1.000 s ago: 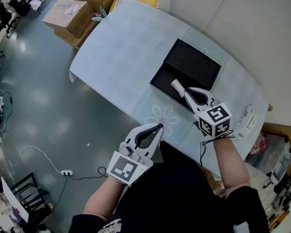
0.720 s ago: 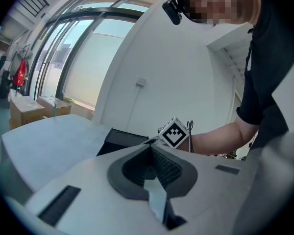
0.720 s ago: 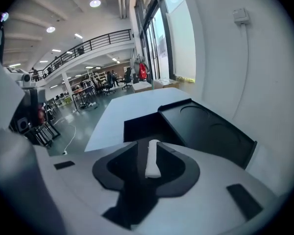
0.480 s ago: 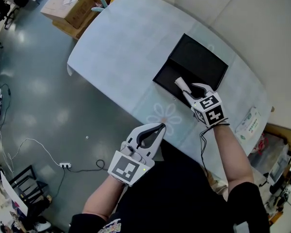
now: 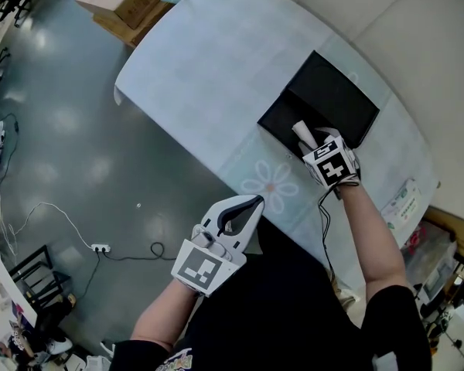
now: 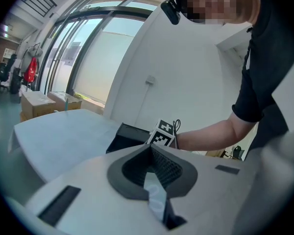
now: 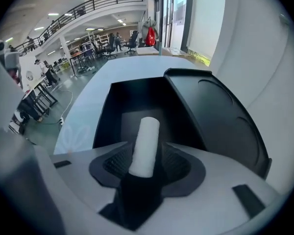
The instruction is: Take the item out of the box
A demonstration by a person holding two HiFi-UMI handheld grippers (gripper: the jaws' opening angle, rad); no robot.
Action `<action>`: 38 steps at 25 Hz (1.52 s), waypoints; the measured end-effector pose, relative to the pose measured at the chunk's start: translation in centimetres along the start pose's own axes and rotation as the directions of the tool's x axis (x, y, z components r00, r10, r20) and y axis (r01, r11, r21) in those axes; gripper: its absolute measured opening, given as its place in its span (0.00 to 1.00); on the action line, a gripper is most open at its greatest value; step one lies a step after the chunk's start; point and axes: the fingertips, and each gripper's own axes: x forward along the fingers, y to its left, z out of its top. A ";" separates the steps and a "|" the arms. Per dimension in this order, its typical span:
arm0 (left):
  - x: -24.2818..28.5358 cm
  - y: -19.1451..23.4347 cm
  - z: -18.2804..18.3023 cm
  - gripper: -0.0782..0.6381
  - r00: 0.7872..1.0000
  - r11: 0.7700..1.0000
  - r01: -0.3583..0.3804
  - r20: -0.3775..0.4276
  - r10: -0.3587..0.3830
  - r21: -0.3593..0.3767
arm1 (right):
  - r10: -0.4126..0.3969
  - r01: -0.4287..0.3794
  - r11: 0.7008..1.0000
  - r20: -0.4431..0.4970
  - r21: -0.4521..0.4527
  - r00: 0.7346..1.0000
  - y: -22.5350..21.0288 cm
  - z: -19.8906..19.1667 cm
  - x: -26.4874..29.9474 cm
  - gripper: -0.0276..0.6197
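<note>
Right claw (image 7: 146, 166): its jaws are opening and stand wide. The white roll sits in the gap between them, and the pads do not look to be pressing on it.
White roll (image 7: 146, 140): a short, pale cylinder over the open box (image 7: 118, 102). Its far end pokes out past the claw tips above the dark tray.
Long axis: in the right gripper view it runs from 6 to 12 o'clock, leaning a touch toward 1, so it is in line with the jaws and not across them. In the head view it points from the claw toward 11 o'clock.
Key relation: the roll is dead ahead of the right claw and already inside its gap. In my judgement, closing straight onto it and then drawing back toward 6 o'clock would lift it clear of the near wall.
Box layout: the tray is at 11 o'clock in the right gripper view, with the hinged lid (image 7: 220, 116) laid open at 2 o'clock. Both rest on the pale counter (image 5: 216, 68).
Left claw (image 5: 251, 204): its tips are together with only a thin slit between the pads, and it holds nothing. It hangs off the counter's near edge, at about 7 o'clock from the box and well apart from it.
Nearer hand: the right, by far.
Hidden or unclear: the roll's near end is lost in the claw's throat. I cannot tell whether the roll rests on the tray floor or hangs free, and the tray is too dark to show anything else inside.
</note>
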 end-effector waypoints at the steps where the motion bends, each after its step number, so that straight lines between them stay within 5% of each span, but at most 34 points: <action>1: -0.1 0.1 -0.1 0.12 1.000 1.000 -0.006 0.000 0.006 -0.004 | -0.001 0.001 1.000 -0.022 0.001 1.000 0.1 0.1 -0.2 0.31; 16: -2.0 0.7 -0.2 0.12 0.999 0.999 -0.040 0.008 0.040 -0.002 | -0.019 0.019 1.000 -0.045 0.007 0.999 0.4 0.1 0.6 0.27; 27: -4.2 -1.1 0.3 0.12 1.000 0.999 -0.004 0.011 0.004 0.042 | -0.084 0.079 0.996 0.140 0.042 0.987 1.7 2.7 -4.3 0.27; 33: -5.9 -3.4 0.8 0.12 0.999 0.996 0.038 0.028 -0.041 0.082 | -0.126 0.093 0.988 0.294 0.124 0.948 3.2 4.1 -10.2 0.26; 38: -7.9 -5.4 1.2 0.12 0.996 0.991 0.075 0.042 -0.080 0.115 | -0.137 0.027 0.972 0.466 0.234 0.874 5.7 5.0 -16.1 0.26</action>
